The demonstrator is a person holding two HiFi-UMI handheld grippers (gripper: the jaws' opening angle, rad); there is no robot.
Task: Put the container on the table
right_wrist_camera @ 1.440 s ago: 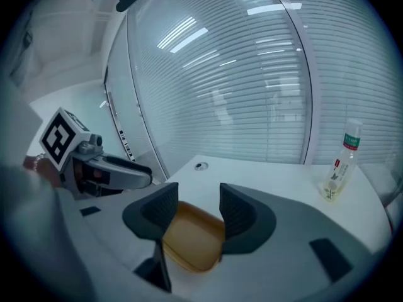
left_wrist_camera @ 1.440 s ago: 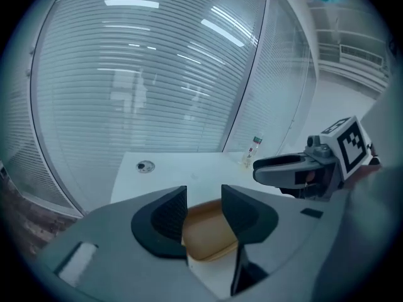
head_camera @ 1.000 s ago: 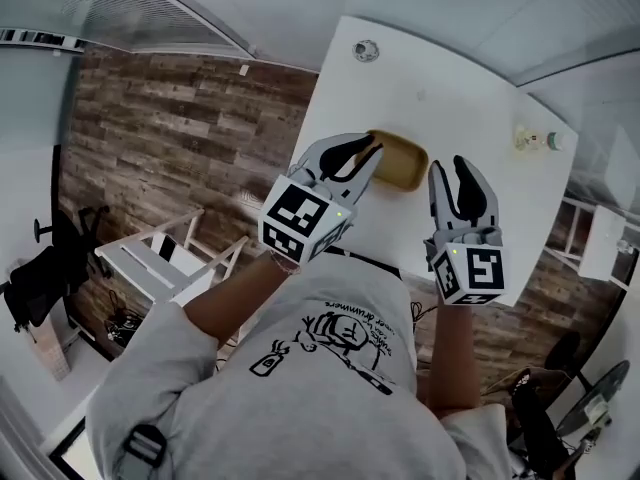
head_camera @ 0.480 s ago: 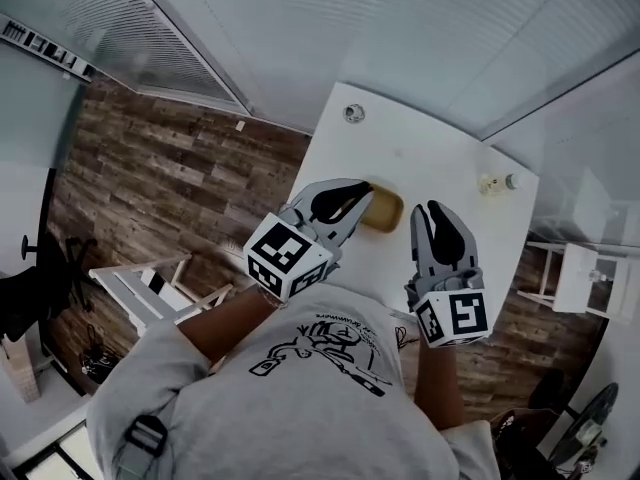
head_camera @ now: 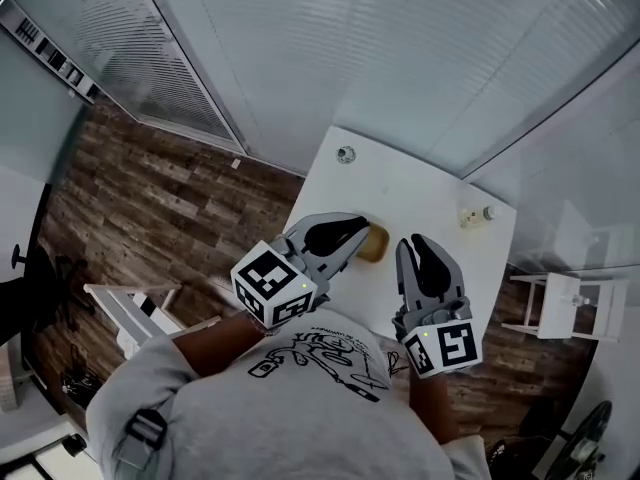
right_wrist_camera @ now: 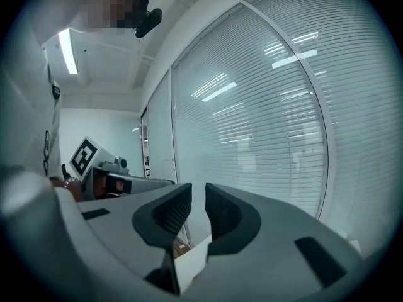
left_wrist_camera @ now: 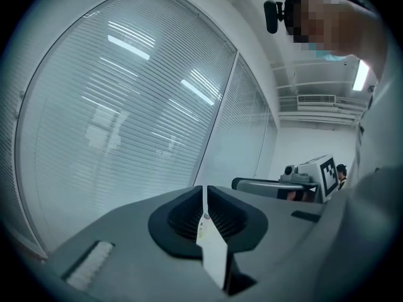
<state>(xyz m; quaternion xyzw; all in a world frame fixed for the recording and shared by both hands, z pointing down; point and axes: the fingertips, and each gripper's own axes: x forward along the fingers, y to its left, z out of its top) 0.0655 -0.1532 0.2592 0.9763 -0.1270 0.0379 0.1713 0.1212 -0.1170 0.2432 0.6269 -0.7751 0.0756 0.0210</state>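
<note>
The left gripper point(head_camera: 358, 233) is hovering over the near left edge of the white table point(head_camera: 420, 193), its jaws pressing fully together with nothing between them. The tan container point(head_camera: 376, 245) is sitting on the table by that same edge, partly hiding behind the left gripper's tips; neither gripper is holding it. The right gripper point(head_camera: 418, 246) is hanging over the table's near edge, its jaws having just been closing, now standing a narrow slit apart and gripping nothing. A small bottle point(head_camera: 474, 215) is standing by the table's right edge.
</note>
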